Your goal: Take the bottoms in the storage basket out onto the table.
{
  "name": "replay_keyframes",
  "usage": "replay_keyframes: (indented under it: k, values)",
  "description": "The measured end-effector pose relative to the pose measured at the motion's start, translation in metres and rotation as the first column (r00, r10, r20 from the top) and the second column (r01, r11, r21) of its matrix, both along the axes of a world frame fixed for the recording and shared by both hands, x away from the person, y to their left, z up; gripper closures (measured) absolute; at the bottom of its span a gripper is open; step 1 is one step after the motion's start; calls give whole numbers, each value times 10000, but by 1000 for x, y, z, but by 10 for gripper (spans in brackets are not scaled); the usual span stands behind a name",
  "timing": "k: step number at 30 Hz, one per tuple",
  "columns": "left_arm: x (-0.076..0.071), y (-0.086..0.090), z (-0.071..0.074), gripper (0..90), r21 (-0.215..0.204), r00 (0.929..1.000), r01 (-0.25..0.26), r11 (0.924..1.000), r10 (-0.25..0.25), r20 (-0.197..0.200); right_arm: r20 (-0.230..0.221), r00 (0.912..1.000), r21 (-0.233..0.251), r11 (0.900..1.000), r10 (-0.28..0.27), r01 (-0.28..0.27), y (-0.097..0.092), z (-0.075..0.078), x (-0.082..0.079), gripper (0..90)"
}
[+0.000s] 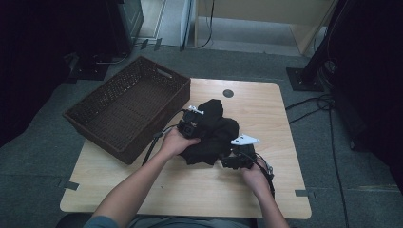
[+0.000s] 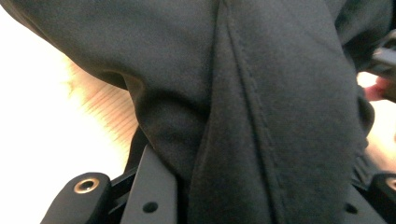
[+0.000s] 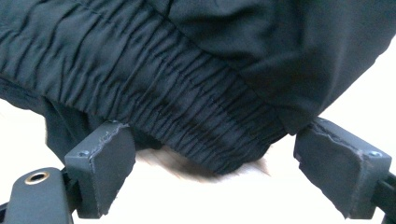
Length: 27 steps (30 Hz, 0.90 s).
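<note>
Black garment (image 1: 214,133): soft matte fabric, heaped in a crumpled mound at the middle of your pale wooden table (image 1: 266,190), its rounded top at 12 o'clock of the heap. Woven dark brown basket (image 1: 128,109), rectangular with open lattice walls, sits at 9 to 10 o'clock from the heap, overhanging the table's edge. Your left gripper (image 1: 192,124) is pressed into the mound's 9 o'clock side; in the left gripper view a thick fold with a raised stitched seam (image 2: 247,107) is bunched between the jaws, which grasp it. Your right gripper (image 1: 233,159) meets the heap at 5 o'clock; in the right gripper view its jaws stand wide and released, with a ribbed, gathered elastic waistband (image 3: 187,112) sagging between them, the pads (image 3: 109,163) off the cloth.
</note>
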<state>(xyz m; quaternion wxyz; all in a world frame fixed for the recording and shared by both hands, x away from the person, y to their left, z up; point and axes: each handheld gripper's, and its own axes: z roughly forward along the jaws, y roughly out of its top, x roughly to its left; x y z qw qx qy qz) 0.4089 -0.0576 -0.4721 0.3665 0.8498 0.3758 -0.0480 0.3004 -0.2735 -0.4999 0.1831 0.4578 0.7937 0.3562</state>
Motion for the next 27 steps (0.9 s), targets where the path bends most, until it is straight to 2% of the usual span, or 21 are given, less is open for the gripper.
replay_keyframes:
  k: [3,6,9,10,12,15,19,24,27]
  values:
    - [1,0,-6,684,-19,9998,-63,10000,63,205,22,10000,136,9999,-14,14,-3,4,0,127]
    - [2,2,-9,661,37,9996,98,9999,-99,282,19,10000,341,9994,-54,54,-4,8,-1,126]
    - [2,2,-8,577,-62,9997,136,9999,-135,184,-31,10000,320,9995,21,-20,-3,7,0,126]
    - [2,2,-7,529,23,9998,135,9999,-135,150,-107,9999,263,9996,95,-92,-2,6,0,125]
    - [1,3,-2,446,63,9998,115,9999,-116,163,-243,9995,62,9998,187,-185,0,3,0,124]
    - [1,8,7,408,117,9999,148,9998,-148,16,-290,9990,5,9994,351,-351,2,1,1,124]
    - [4,13,18,302,357,9998,67,9993,-61,-189,-310,9990,-36,9994,337,-338,3,0,2,124]
    - [1,21,30,274,695,9997,156,9975,-167,165,-357,9988,3,9995,325,-325,4,-1,3,126]
    - [2,28,39,273,682,9997,122,9976,-135,193,-338,9987,-17,9993,369,-369,4,-2,3,127]
